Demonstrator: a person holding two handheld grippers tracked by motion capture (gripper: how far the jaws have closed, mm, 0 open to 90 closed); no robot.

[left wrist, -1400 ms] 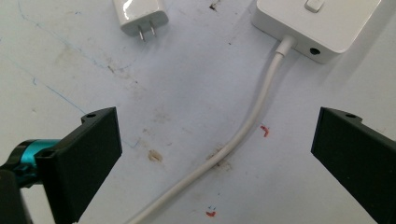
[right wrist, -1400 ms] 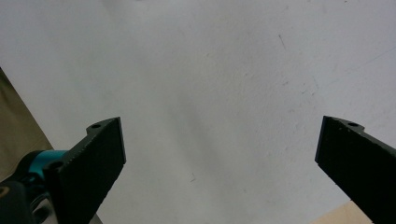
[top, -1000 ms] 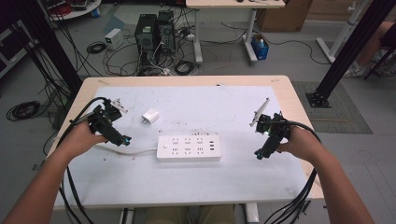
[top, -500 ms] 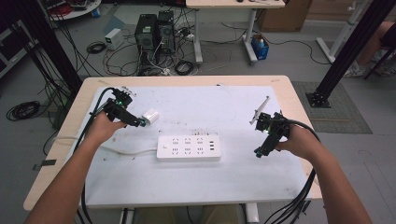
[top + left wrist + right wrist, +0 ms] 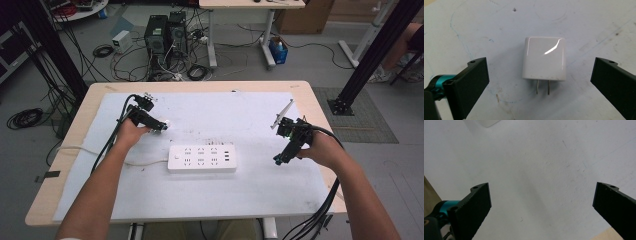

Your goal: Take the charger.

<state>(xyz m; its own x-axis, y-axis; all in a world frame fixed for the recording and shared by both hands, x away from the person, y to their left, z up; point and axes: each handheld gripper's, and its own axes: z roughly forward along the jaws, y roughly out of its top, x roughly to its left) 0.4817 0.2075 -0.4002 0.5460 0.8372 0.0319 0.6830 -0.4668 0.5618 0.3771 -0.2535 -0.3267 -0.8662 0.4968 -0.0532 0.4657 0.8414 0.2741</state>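
Since a second ago the left gripper (image 5: 540, 82) was advanced over the charger (image 5: 544, 59), now bracketed untouched between wide jaws; pickup is judged next.

- The charger plug (image 5: 544, 58) is a small, glossy white cube with rounded corners.
- Two flat metal prongs stick out of one end, pointing toward the bottom of the left gripper view.
- It lies flat on the white surface (image 5: 486, 22), at centre frame there.
- In the high view it sits left of centre (image 5: 164, 123).
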